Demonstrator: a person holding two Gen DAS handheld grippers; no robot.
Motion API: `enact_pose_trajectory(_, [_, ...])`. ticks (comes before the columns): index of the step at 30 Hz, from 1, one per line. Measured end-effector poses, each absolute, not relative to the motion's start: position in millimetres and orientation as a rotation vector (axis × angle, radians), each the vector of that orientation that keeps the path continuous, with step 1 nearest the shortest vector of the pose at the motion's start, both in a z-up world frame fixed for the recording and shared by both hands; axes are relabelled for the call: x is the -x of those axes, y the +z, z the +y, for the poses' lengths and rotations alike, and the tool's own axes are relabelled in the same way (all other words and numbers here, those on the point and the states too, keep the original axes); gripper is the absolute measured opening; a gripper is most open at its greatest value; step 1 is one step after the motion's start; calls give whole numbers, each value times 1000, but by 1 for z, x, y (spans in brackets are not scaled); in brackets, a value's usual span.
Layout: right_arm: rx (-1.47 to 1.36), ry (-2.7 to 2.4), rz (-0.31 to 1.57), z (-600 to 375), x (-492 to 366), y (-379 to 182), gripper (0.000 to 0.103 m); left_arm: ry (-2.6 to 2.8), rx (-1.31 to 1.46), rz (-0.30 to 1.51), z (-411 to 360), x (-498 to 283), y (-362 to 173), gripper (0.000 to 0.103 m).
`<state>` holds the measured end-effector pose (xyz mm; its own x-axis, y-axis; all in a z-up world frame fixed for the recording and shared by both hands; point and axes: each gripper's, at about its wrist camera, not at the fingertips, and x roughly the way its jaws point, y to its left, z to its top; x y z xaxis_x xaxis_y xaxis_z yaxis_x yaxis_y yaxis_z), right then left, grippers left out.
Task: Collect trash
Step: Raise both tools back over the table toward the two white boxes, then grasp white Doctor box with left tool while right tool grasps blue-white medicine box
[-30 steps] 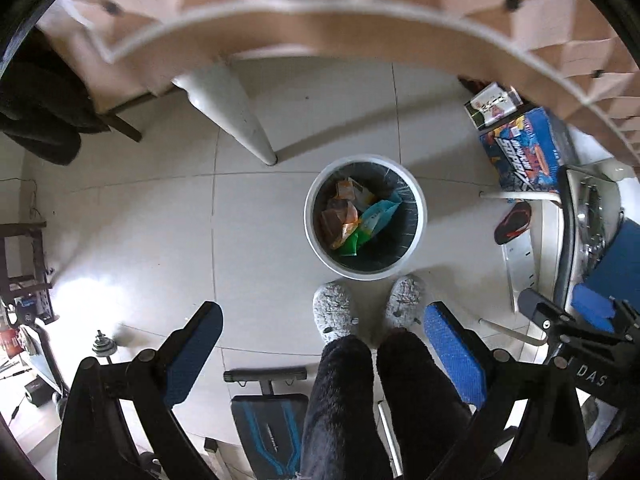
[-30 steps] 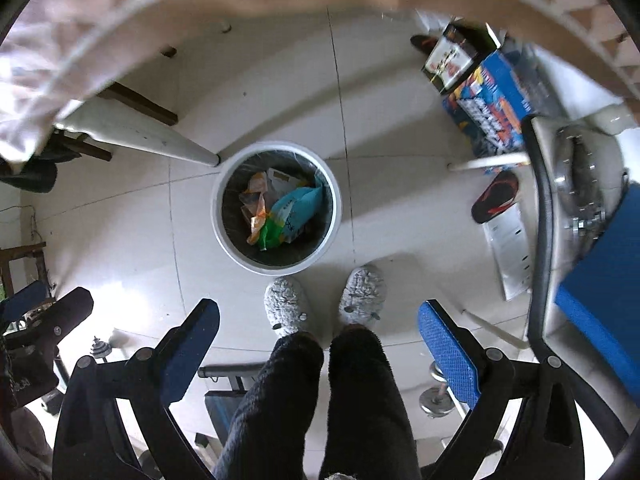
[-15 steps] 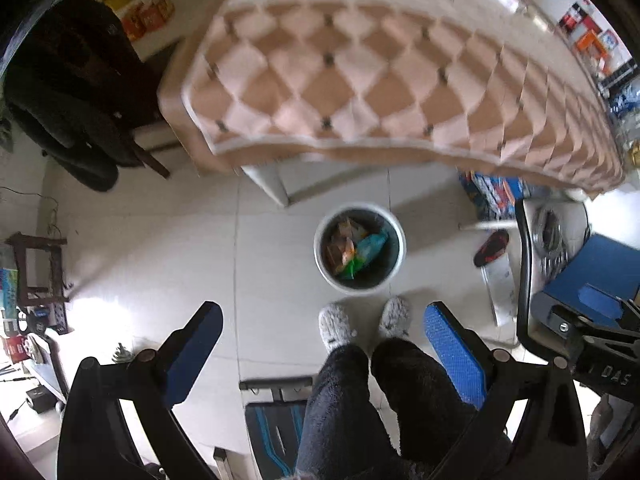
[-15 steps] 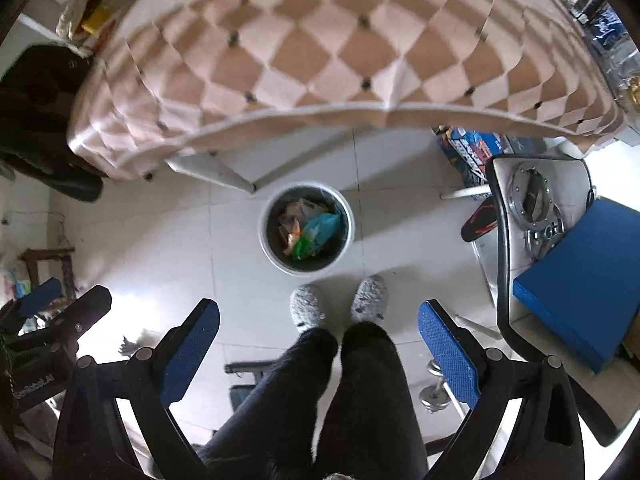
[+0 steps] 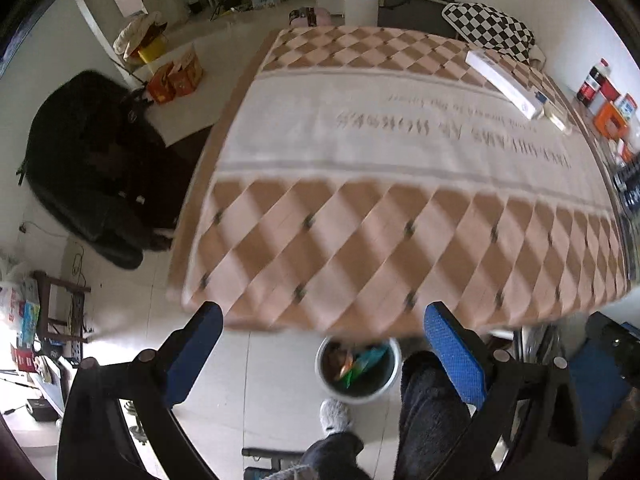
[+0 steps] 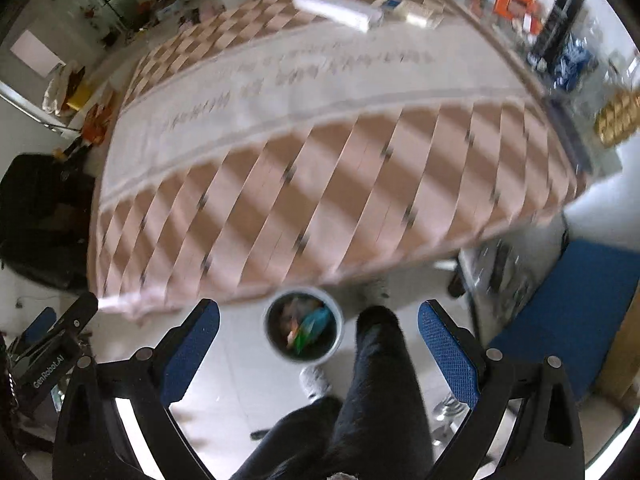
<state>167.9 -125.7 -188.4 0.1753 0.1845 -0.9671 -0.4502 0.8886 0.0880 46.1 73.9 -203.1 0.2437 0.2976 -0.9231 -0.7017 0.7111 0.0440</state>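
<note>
The trash bin [image 5: 358, 368] [image 6: 303, 324] sits on the floor at the near edge of the table [image 5: 400, 200] [image 6: 320, 140]. It has colorful wrappers [image 5: 356, 362] [image 6: 308, 326] inside. The bin shows low between the fingers of both tools, far below them. The left gripper [image 5: 324, 354] is spread wide and holds nothing. The right gripper [image 6: 318, 350] is wide too, with nothing in it. A long white box [image 5: 506, 84] [image 6: 336, 10] lies at the far side of the table.

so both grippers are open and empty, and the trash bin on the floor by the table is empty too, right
Not quite: the trash bin already holds colourful wrappers, as the right wrist view shows. The rest stands: the left gripper and right gripper are both open and empty.
</note>
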Motion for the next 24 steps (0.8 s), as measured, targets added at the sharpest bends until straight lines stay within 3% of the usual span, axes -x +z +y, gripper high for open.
enact_pose_trajectory(8, [419,443,1314,-99,-382,-193,101,739,427,1174,94,-224,-198,103])
enact_pose_trajectory(17, [725,463,1319,-44,-606,-241,101,759,373,1252,118,-416,-205,103])
enact_pose_trajectory(24, [888,610,1436,2,-676,-299,101,755,440,1336,143,-496,-234,103])
